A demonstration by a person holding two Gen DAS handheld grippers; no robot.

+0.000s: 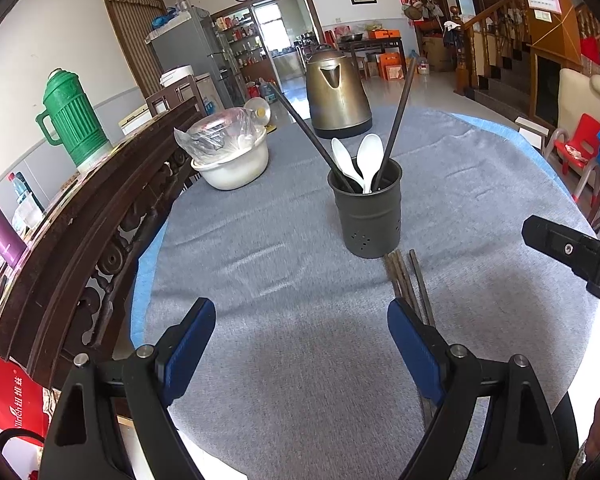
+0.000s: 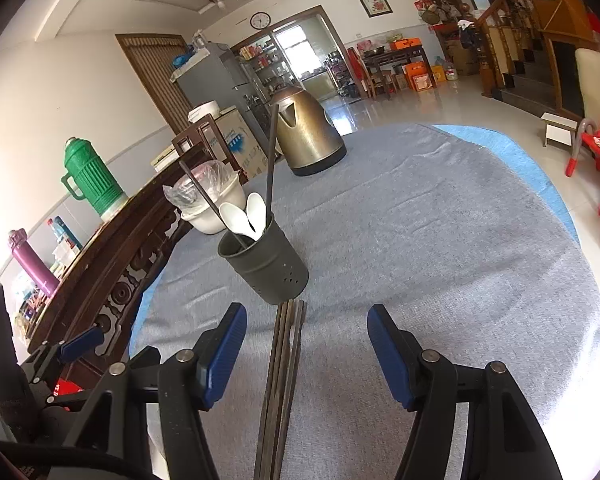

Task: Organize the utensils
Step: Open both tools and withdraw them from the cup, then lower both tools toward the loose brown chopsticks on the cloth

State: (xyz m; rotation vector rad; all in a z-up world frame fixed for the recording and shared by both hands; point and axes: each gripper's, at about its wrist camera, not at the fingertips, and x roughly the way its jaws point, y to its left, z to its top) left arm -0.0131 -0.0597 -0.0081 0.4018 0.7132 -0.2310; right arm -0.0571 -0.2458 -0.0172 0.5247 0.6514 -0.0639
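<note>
1. Right gripper (image 2: 304, 344) stood released, jaws straddling the loose chopsticks (image 2: 282, 380) without touching them; this suited a pinch across the bundle.
2. Left gripper (image 1: 300, 340) was likewise released and empty; the chopsticks lay just beside its right finger.
3. Beyond, the holder (image 2: 266, 268) stood upright on the cloth (image 2: 420, 240), touching the chopstick tips; it held two spoons (image 2: 244, 216) and two dark sticks, leaning handle-down.
</note>
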